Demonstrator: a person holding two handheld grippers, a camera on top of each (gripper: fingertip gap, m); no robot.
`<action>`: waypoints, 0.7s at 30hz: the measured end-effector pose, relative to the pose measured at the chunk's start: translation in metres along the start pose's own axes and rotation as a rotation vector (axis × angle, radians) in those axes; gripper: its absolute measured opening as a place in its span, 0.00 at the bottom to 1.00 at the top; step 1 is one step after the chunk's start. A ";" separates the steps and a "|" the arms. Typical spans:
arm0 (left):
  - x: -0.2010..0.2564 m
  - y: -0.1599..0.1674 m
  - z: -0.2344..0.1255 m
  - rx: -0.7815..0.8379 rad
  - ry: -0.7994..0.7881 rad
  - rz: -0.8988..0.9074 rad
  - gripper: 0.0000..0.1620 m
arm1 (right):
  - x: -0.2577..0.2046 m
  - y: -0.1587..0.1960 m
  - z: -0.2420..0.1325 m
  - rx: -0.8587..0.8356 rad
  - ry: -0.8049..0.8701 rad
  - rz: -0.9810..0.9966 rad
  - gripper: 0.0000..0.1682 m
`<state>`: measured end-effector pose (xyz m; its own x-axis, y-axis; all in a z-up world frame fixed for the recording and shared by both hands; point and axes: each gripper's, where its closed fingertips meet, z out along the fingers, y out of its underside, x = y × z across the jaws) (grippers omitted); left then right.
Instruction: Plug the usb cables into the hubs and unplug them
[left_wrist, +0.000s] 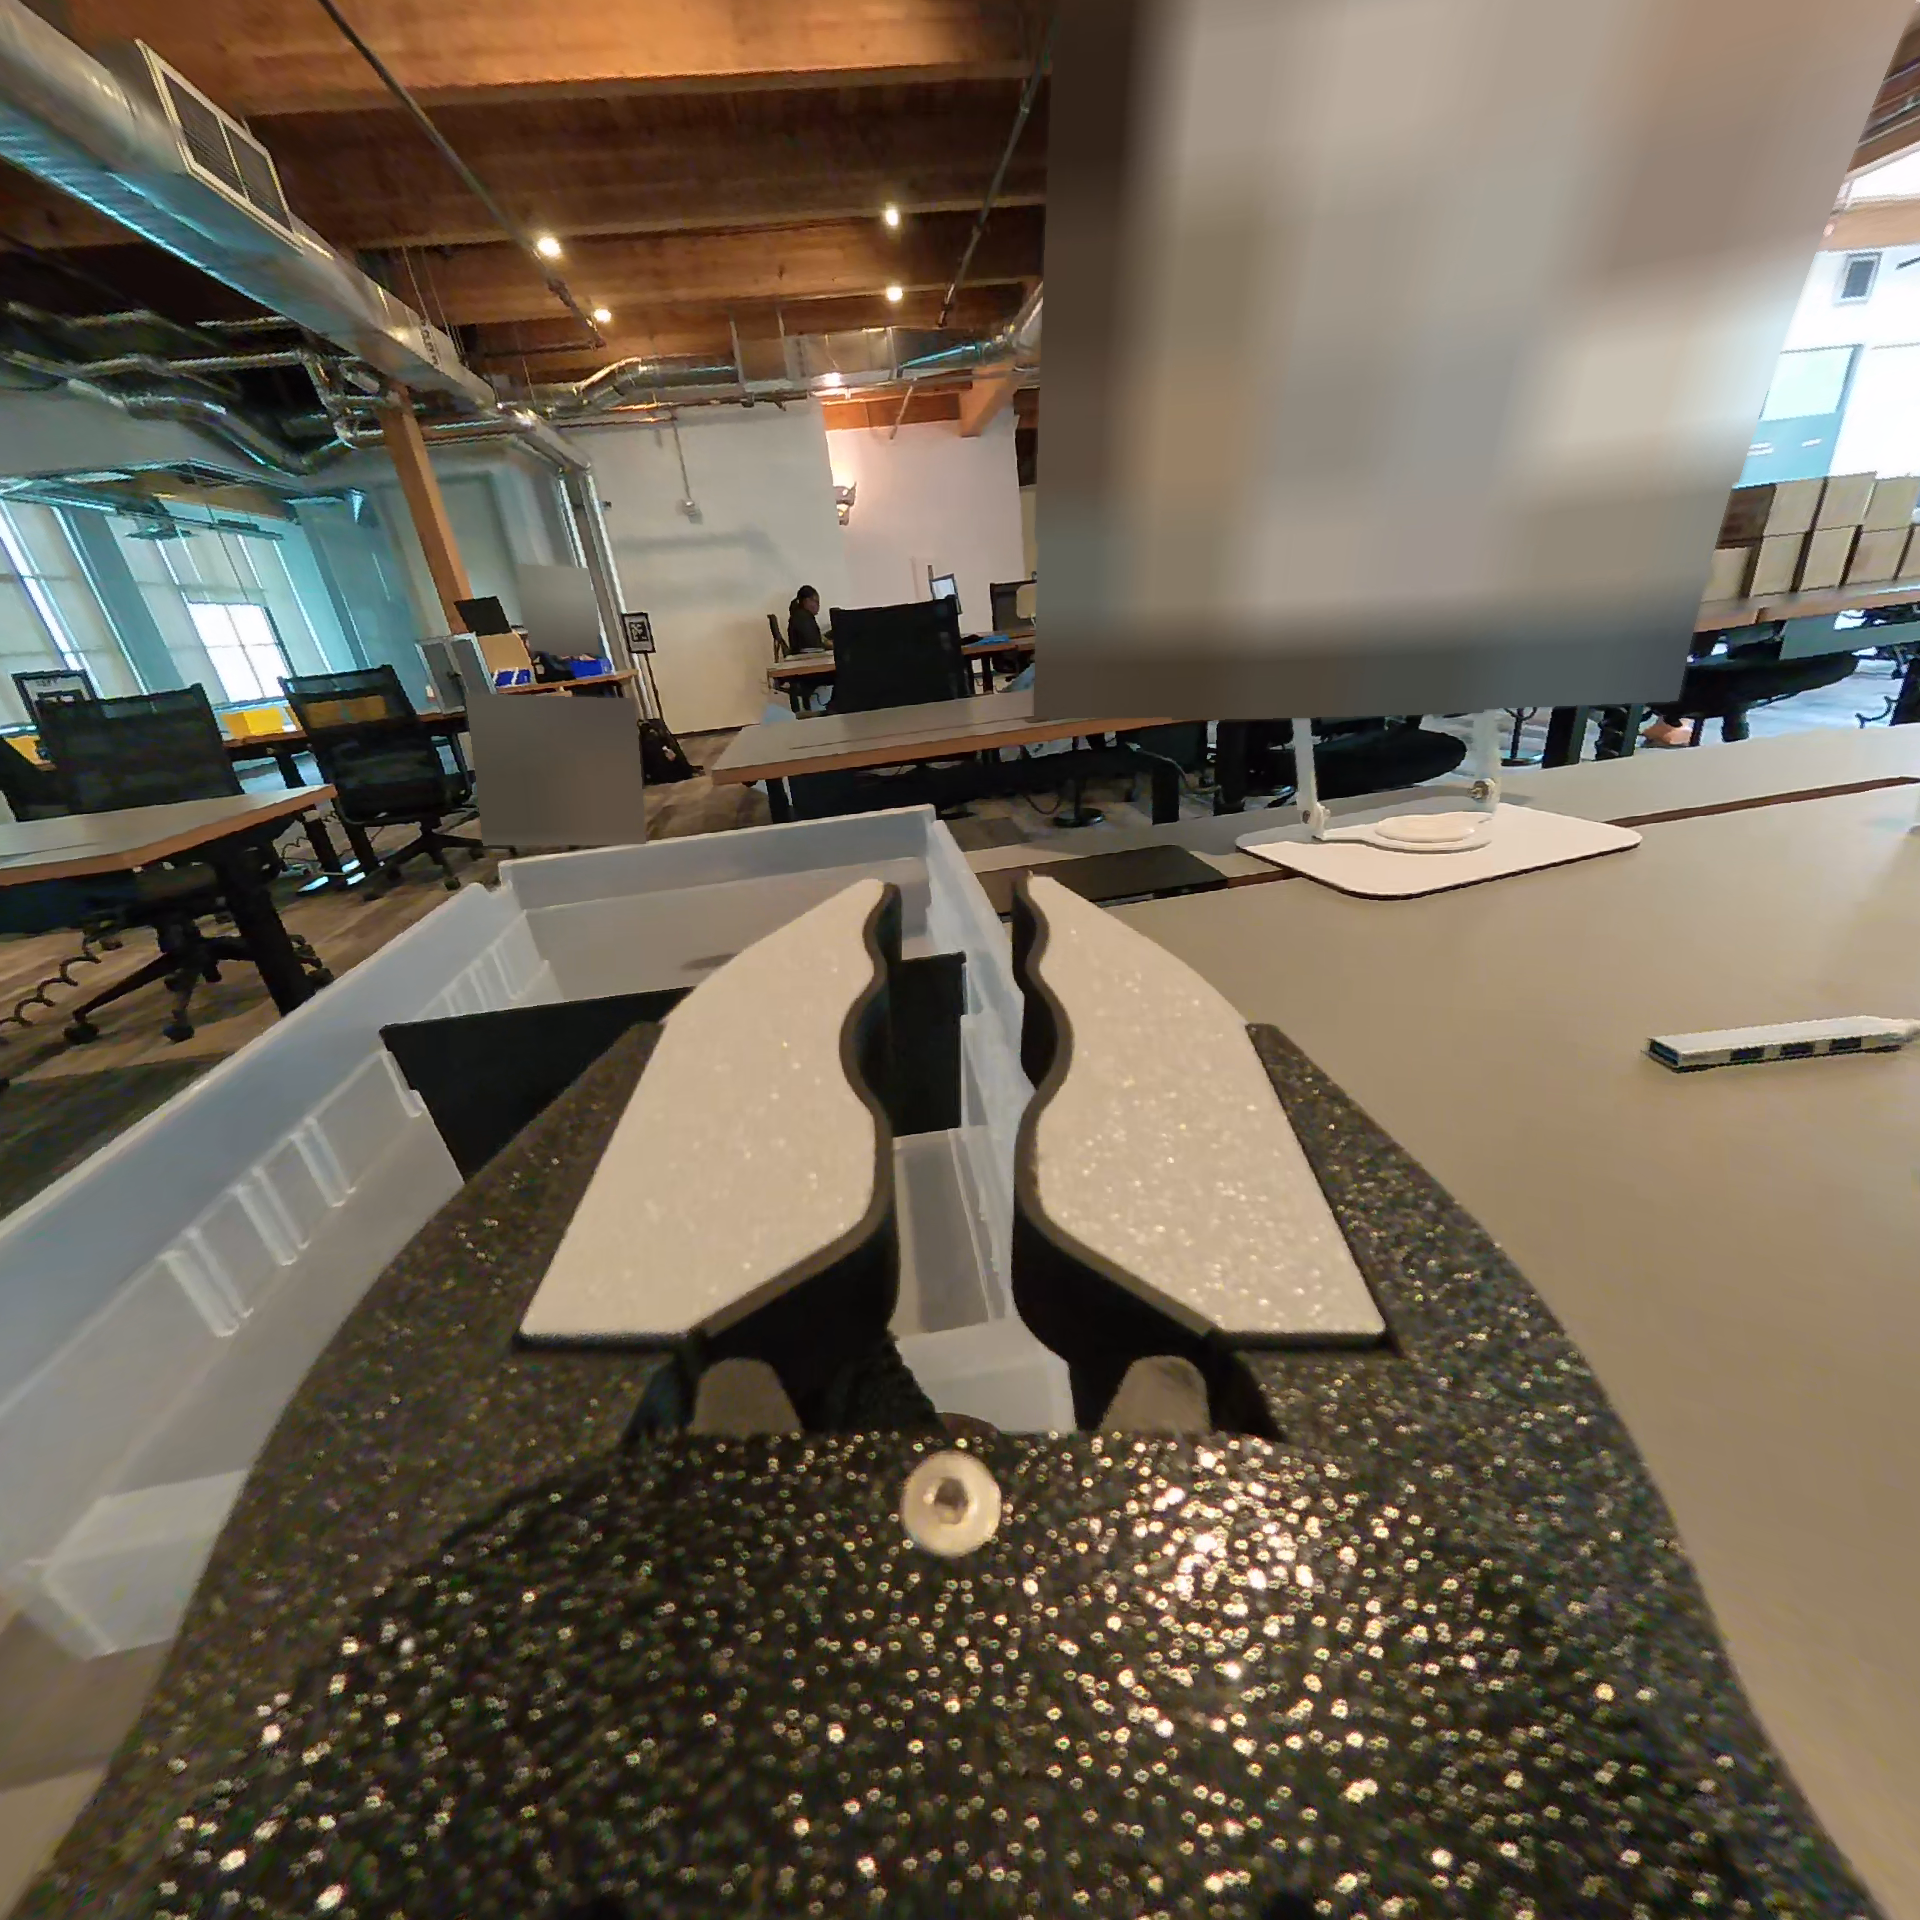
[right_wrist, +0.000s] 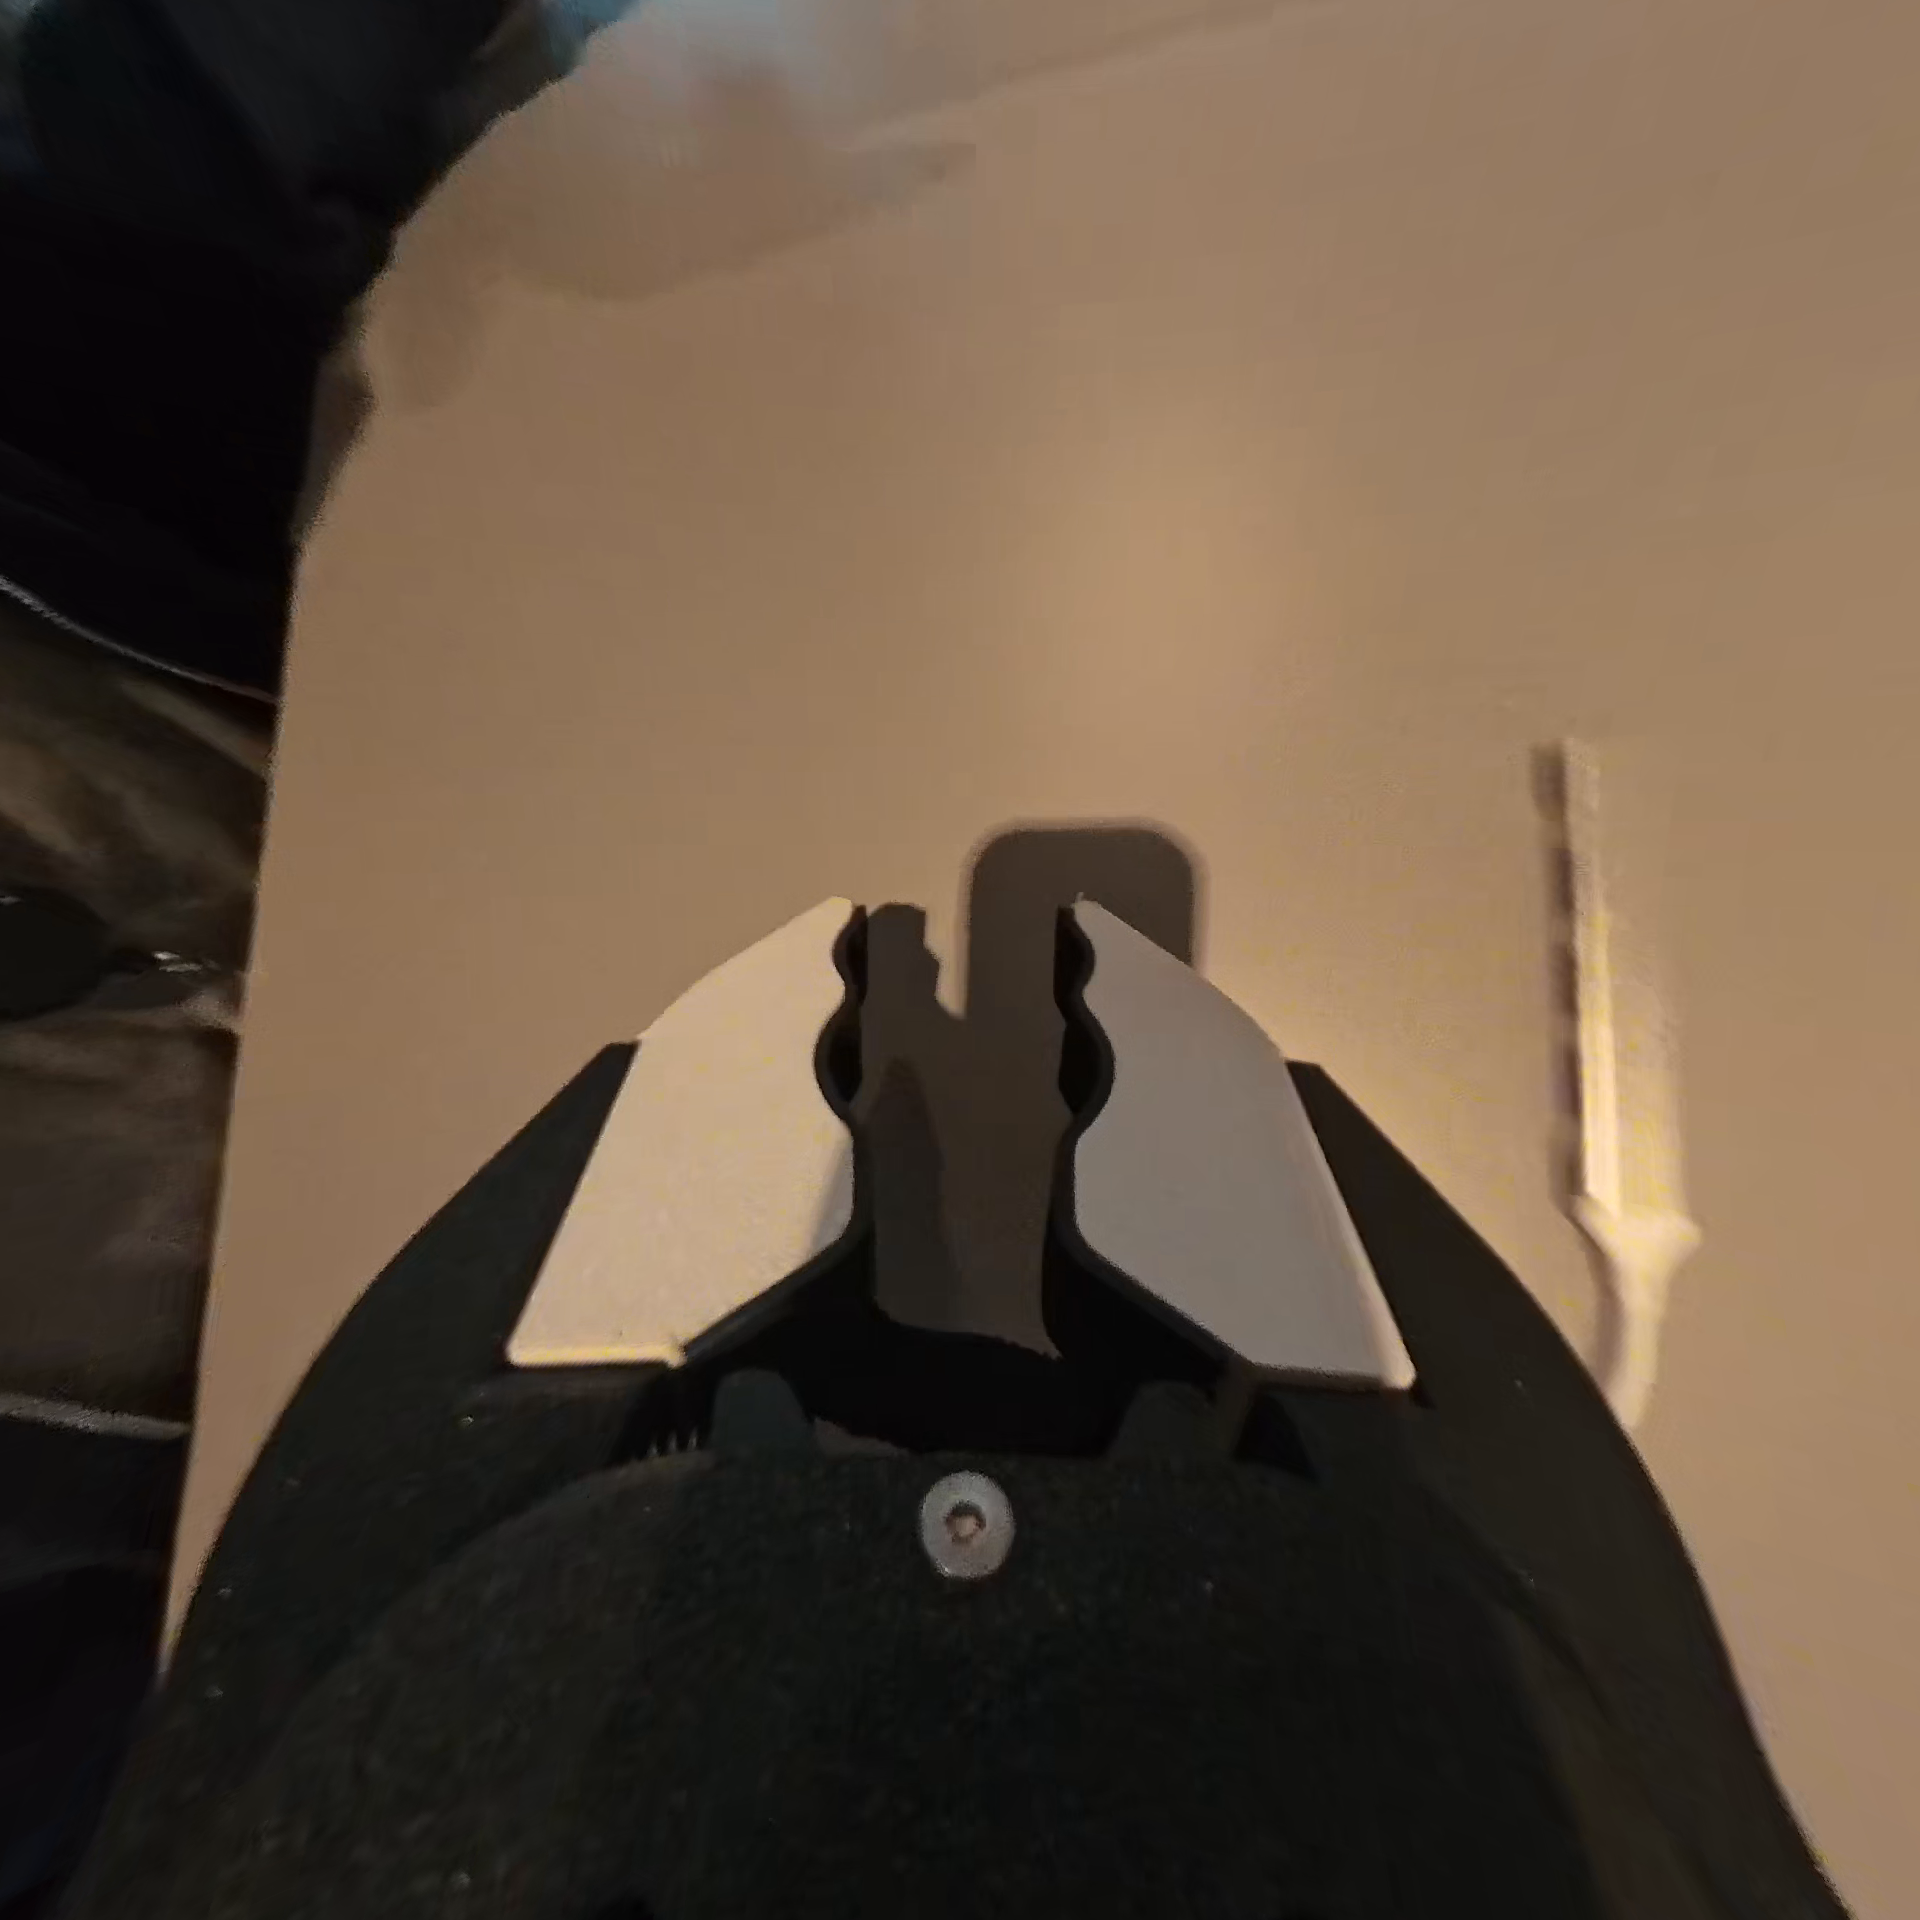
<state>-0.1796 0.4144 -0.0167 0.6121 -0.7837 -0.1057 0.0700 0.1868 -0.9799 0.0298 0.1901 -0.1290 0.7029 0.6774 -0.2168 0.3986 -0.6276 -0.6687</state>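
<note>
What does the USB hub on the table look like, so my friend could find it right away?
Start at the big grey table and look to the right of the clear plastic bin, in front of the white monitor stand. The USB hub lies there flat and alone. It is a thin silver stick with a row of small blue sockets along its side, unlike anything near it.

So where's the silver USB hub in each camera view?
Left wrist view: the USB hub lies flat at the right edge, on the grey tabletop.
Right wrist view: the same hub, blurred, stands lengthwise at right, cable trailing down.
Shared landmark: the tabletop.
</note>
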 end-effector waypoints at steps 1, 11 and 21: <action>-0.002 0.000 0.001 -0.004 0.001 -0.001 0.12 | -0.012 -0.004 0.011 0.000 -0.032 -0.017 0.20; -0.079 0.027 0.022 -0.434 0.038 0.069 0.18 | -0.045 -0.013 0.057 -0.054 -0.199 -0.100 0.14; -0.100 0.073 0.015 -0.797 0.164 0.294 0.23 | -0.052 -0.012 0.050 -0.005 -0.331 -0.094 0.18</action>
<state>-0.2243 0.5154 -0.0751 0.3926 -0.8558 -0.3368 -0.6842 -0.0271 -0.7288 -0.0403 0.1816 -0.1452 0.4339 0.8197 -0.3739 0.4561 -0.5577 -0.6935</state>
